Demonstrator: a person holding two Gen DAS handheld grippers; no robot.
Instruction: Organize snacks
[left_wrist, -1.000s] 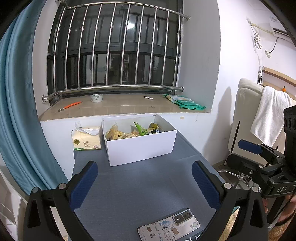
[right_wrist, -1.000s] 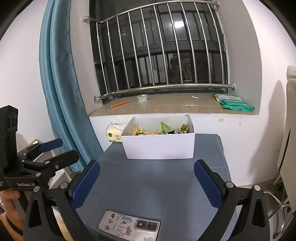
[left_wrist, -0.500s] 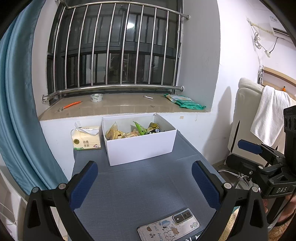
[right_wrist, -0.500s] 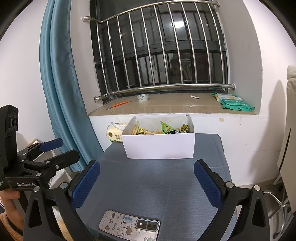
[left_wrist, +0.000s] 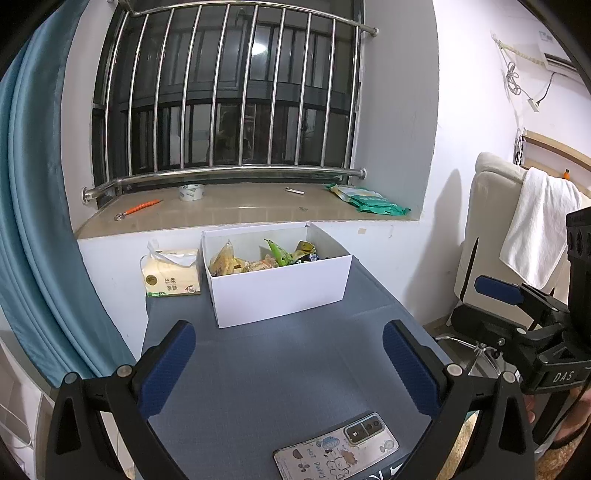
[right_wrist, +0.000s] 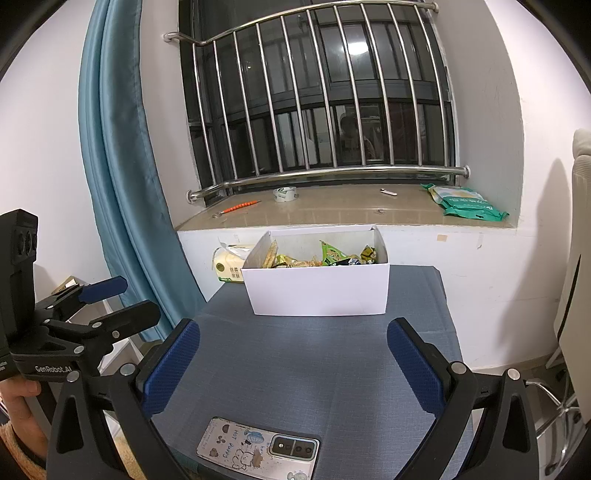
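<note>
A white open box stands at the far end of the grey-blue table, also in the right wrist view. Several snack packets lie inside it, yellow and green among them. My left gripper is open and empty, held above the table's near end, well short of the box. My right gripper is open and empty, likewise back from the box. Each gripper shows at the edge of the other's view, the right one and the left one.
A phone in a cartoon case lies at the table's near edge. A tissue pack sits left of the box. The windowsill holds a tape roll, an orange tool and green packets. A chair with a towel stands right.
</note>
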